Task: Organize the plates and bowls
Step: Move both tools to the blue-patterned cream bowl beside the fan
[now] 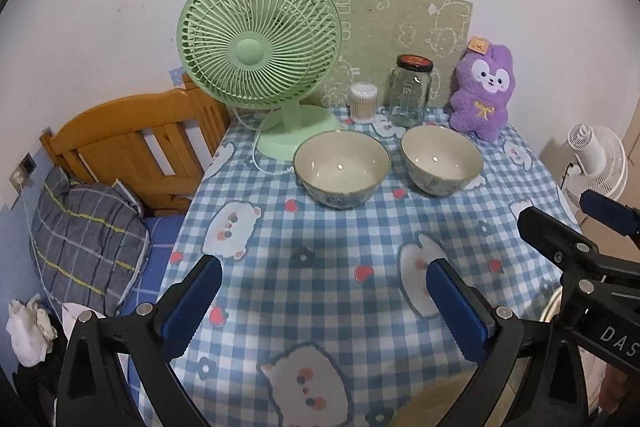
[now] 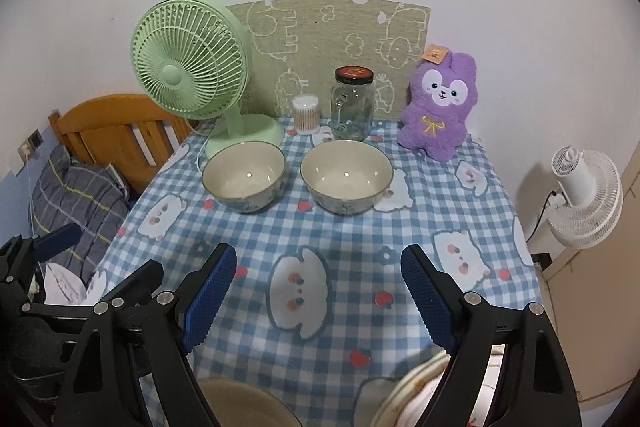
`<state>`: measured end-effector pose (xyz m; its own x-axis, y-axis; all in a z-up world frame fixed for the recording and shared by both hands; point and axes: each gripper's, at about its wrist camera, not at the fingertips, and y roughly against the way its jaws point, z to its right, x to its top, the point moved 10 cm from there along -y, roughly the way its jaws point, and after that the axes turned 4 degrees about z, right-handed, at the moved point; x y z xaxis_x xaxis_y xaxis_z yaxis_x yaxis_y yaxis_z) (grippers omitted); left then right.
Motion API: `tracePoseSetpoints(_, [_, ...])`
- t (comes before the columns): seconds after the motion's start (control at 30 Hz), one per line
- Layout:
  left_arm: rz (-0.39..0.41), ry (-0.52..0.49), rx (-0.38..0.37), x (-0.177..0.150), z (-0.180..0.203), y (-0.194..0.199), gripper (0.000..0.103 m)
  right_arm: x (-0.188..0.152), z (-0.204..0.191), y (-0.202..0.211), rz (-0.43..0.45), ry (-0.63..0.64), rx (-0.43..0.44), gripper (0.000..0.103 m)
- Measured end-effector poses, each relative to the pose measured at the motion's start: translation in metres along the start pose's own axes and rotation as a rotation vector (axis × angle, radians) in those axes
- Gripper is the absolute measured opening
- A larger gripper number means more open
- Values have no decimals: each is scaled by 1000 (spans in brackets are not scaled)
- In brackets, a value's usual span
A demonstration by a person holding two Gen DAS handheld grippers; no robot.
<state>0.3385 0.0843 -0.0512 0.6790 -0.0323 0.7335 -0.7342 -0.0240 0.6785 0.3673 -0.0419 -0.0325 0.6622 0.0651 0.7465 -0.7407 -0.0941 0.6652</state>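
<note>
Two cream bowls with blue-patterned outsides stand side by side on the checked tablecloth: the left bowl point(image 1: 342, 167) point(image 2: 244, 175) and the right bowl point(image 1: 442, 159) point(image 2: 346, 175). Near the table's front edge, the right wrist view shows the rim of a brown dish point(image 2: 244, 401) and a cream plate point(image 2: 408, 395), both partly cut off. My left gripper point(image 1: 324, 303) is open and empty above the cloth, well short of the bowls. My right gripper point(image 2: 318, 287) is open and empty too; it also shows in the left wrist view point(image 1: 568, 223) at the right.
A green desk fan point(image 1: 260, 47) point(image 2: 192, 63), a cotton swab tub point(image 1: 363, 102), a glass jar point(image 1: 410, 91) and a purple plush point(image 1: 482, 91) line the table's back. A wooden bed headboard point(image 1: 132, 143) is left; a white floor fan point(image 2: 584, 195) stands right.
</note>
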Motion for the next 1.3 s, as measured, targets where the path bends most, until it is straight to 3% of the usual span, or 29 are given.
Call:
tracePoseSetpoints(0.4, [-14, -3, 35, 25, -16, -46, 93, 22, -13, -52, -43, 11, -1, 86])
tracePoseSetpoints(0.6, [-42, 6, 16, 36, -18, -72, 86, 34, -21, -77, -69, 17, 17, 86])
tracePoseSetpoints(0.77, [-41, -25, -23, 46, -11, -92, 87, 41, -22, -95, -84, 31, -10, 78])
tracePoseSetpoints(0.97, [-87, 23, -43, 50, -22, -122, 85, 49, -32, -125, -116, 23, 11, 69])
tracePoseSetpoints(1.17, [-131, 6, -76, 50, -22, -151, 72, 51, -40, -154, -153, 37, 13, 64])
tracePoseSetpoints(1.3, [-141, 6, -50, 48, -27, -168, 72, 47, -46, -176, -192, 30, 30, 60])
